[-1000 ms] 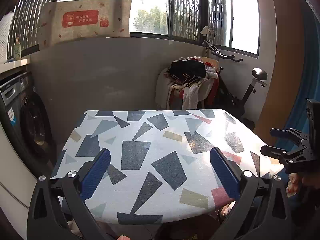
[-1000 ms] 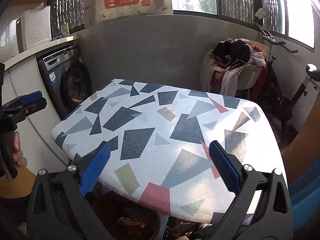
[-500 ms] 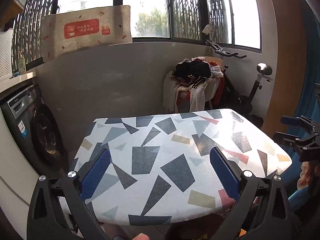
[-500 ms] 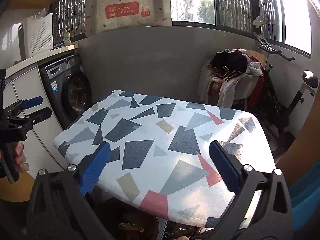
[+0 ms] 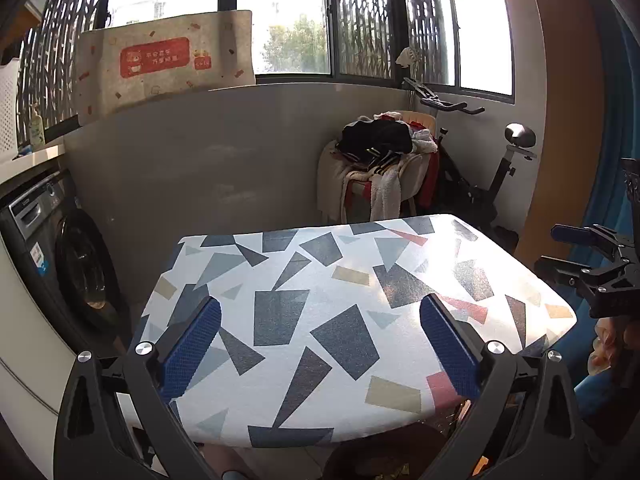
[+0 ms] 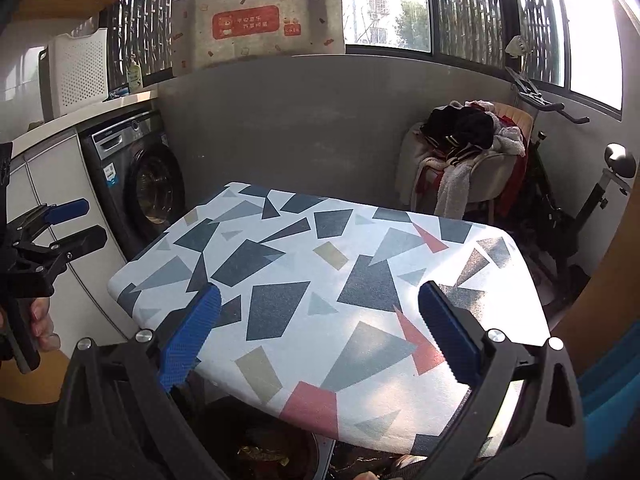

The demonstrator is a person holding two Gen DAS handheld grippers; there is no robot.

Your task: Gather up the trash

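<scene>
Left gripper (image 5: pixel 320 344): I read the jaws as spread wide, blue pads far apart, nothing between them. It hangs above the near edge of the table, not touching it.

Right gripper (image 6: pixel 319 340): same finding; jaws wide, empty, held above the near right part of the top.

Table (image 5: pixel 280 364): covered in a white cloth with grey, blue, tan and red shapes. I find no loose item on the cloth in either view.

Trash (image 6: pixel 262 454): the only candidate I can see is crumpled gold-coloured scrap low down under the near edge of the table, in what looks like a dark bin (image 6: pixel 320 446). Partly hidden by the table and my own gripper frame; I cannot tell how much is there.

Stage, my judgement: the top appears done or never littered; the step in hand is finding whatever remains to be picked up.

How I would do it well: tilt one wrist camera down and confirm what lies below the table edge before committing. Keep the jaws wide until a piece sits between the pads.

Spacing: each gripper shows at the edge of the other's view, well apart. I would work one at a time in the tight space below.

Surroundings: washing machine (image 6: pixel 150 184) at left, chair piled with clothes (image 6: pixel 468 156) and an exercise bike (image 6: pixel 576 200) at right; none concerns the task.

Risk: knocking the table edge on the way down.
</scene>
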